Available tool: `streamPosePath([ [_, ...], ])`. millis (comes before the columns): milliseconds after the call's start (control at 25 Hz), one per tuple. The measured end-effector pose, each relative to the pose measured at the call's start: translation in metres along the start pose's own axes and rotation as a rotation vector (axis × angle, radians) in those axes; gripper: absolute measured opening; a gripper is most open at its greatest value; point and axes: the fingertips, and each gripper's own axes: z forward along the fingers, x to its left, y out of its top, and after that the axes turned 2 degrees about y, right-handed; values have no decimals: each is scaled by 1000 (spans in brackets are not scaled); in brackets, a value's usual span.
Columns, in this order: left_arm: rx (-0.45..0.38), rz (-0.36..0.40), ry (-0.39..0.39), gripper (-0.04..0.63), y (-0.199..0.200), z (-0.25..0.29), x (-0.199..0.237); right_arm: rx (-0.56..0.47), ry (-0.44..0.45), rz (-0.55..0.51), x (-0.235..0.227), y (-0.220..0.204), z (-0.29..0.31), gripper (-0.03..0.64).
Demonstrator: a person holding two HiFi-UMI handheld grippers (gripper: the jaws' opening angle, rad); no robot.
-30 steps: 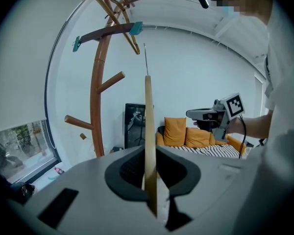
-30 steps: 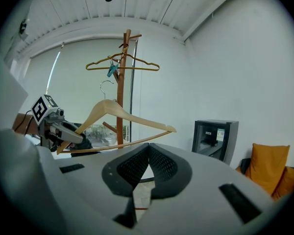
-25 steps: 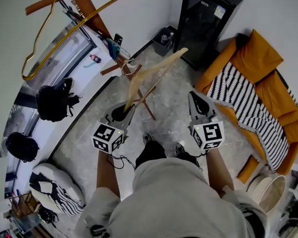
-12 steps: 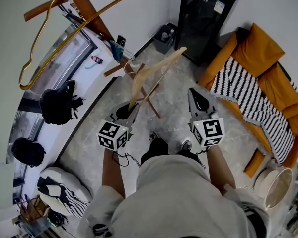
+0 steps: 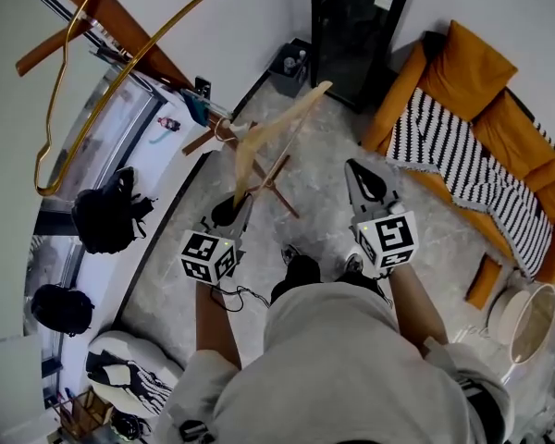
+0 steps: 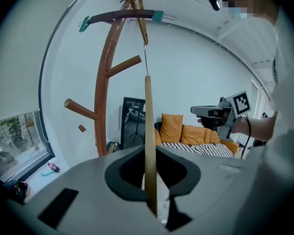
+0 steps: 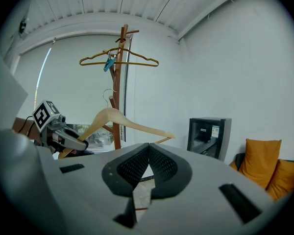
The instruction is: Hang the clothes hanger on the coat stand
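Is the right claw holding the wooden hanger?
No, the right claw is shut with nothing between its jaws; the hanger is gripped by the left claw.

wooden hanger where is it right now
Head view, left of centre: the wooden hanger is clamped by one end in the left gripper, its hook beside the coat stand.

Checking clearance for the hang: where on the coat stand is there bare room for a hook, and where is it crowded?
Bare: the upper side peg and lower side peg of the coat stand; nothing hangs on either. The wooden hanger is clamped in the left gripper. Crowded: the top, where the gold wire hanger and teal clip hang.
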Motion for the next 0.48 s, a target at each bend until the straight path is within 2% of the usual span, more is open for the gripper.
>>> streamPosePath([
  [480,15,10,-43,51,-5,6,11,19,-21,-6,8,-2,9,4],
])
